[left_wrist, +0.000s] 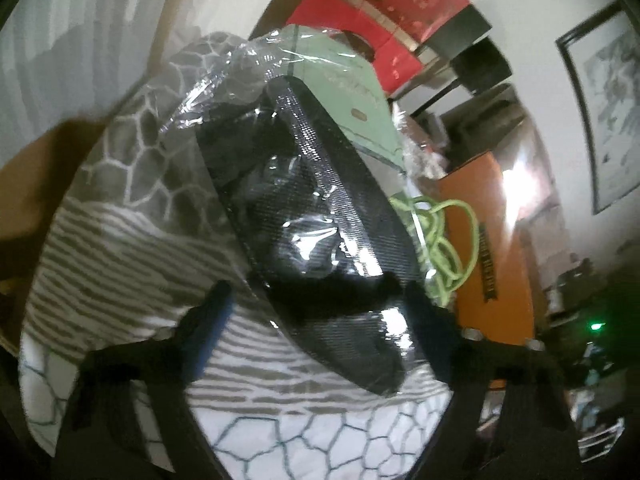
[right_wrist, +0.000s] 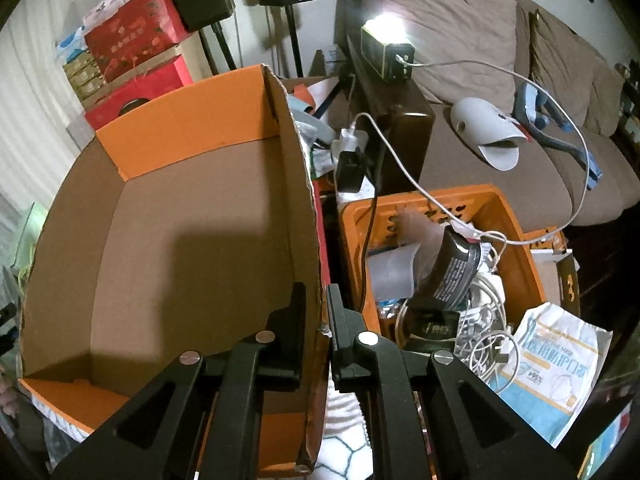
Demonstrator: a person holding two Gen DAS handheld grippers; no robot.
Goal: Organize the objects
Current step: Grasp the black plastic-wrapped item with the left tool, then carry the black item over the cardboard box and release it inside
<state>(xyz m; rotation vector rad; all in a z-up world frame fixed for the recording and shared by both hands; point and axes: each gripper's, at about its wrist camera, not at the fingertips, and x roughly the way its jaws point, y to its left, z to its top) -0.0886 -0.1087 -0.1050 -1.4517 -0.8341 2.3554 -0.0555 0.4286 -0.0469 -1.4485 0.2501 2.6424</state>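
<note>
Fingers (right_wrist: pixel 298 320) of the right gripper (right_wrist: pixel 318 328) are pinched nearly together on the side wall of the cardboard box (right_wrist: pixel 180 240), one pad inside the box and the other on its orange outer face, so the thin wall stands clamped on edge between them. The gripped wall runs straight away from the fingertips to the box's far corner, and the box's long axis follows the same line. Its brown inside opens to the left of the fingers. Just right of the fingers sits an orange crate (right_wrist: pixel 532 264) full of white cables, with a mask packet (right_wrist: pixel 552 368) lying near its closer corner.

The left gripper (left_wrist: pixel 318 292) has its fingers (left_wrist: pixel 208 320) standing well apart, one on either side of a black mesh item in clear wrap (left_wrist: pixel 320 208). A strip of the patterned cloth (left_wrist: pixel 120 248) shows between the left finger and the black item; blur hides whether the right finger touches it, so no firm grip shows. The wrapped item lies on the cloth, slanted across the gap. Its long axis runs from a rounded end between the fingertips, nearer the right finger, away and leftward to a narrower far end. A loose green cord (left_wrist: pixel 452 240) lies beyond the right finger.
</note>
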